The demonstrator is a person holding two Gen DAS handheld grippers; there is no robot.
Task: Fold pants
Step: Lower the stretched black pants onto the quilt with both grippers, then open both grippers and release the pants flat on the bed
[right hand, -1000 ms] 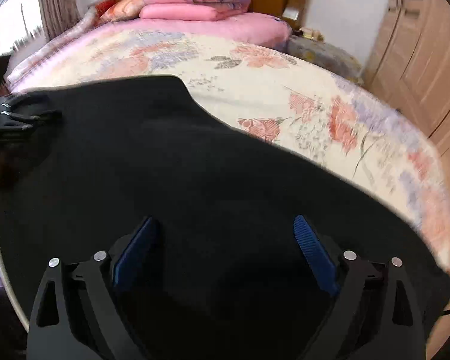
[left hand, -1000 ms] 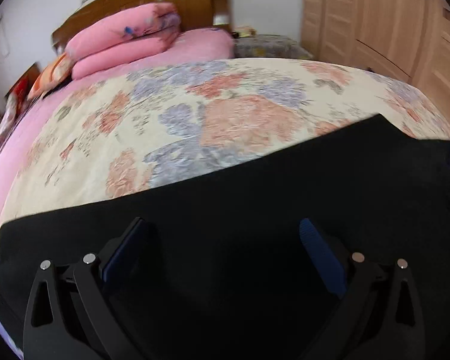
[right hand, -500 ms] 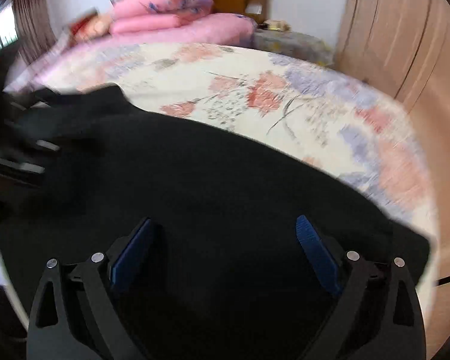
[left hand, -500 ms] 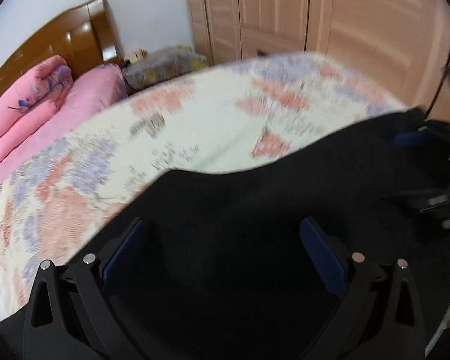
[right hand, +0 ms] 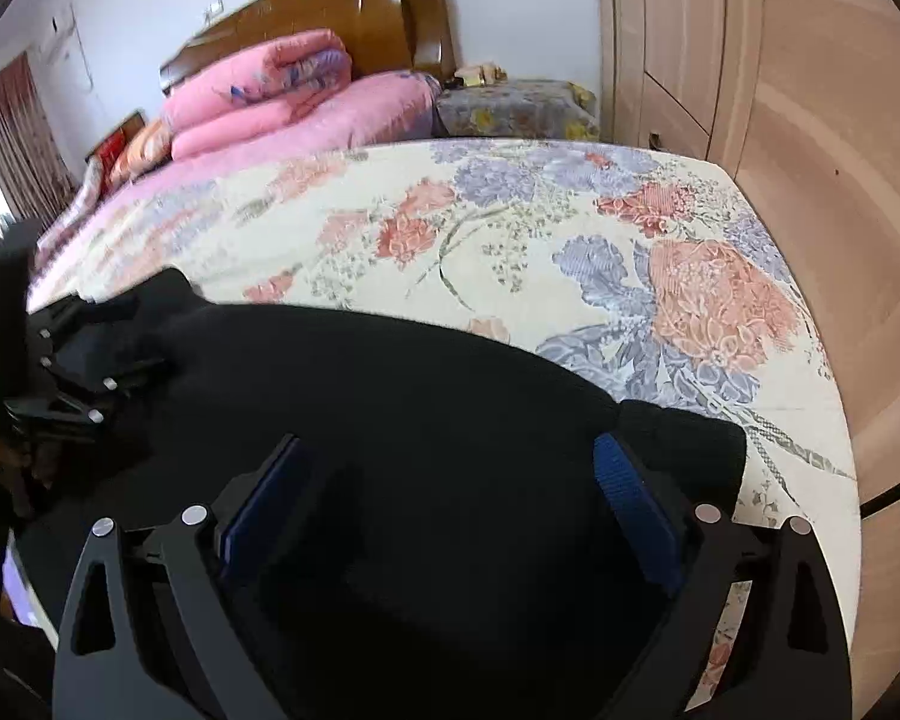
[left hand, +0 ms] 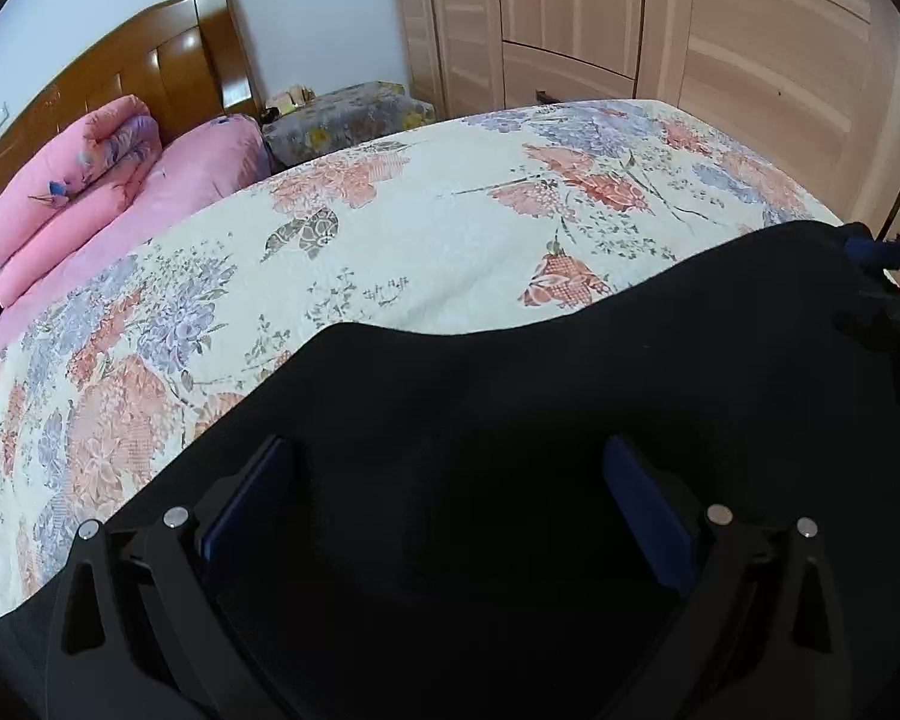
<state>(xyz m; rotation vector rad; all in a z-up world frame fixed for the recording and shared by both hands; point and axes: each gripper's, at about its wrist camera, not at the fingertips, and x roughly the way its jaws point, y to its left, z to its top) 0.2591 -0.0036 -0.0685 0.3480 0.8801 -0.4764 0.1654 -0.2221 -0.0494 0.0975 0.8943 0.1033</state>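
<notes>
1. The bed (left hand: 450, 228) fills both views, covered by a cream quilt with pink and lilac flowers; a wooden headboard (right hand: 354, 6) stands at its far end.
2. A wall of pale wooden wardrobe doors (left hand: 720, 30) runs along the bed's far side.
3. The black pants (left hand: 540, 408) lie spread flat across the near edge of the bed, under both claws.
4. A folded pink duvet (right hand: 258, 90) rests on the pillow end by the headboard.
5. The left claw (left hand: 450, 498) hangs over the pants, released, its blue pads wide apart with only cloth below.
6. The right claw (right hand: 450, 498) is likewise released and spread, above the pants near their right end.
</notes>
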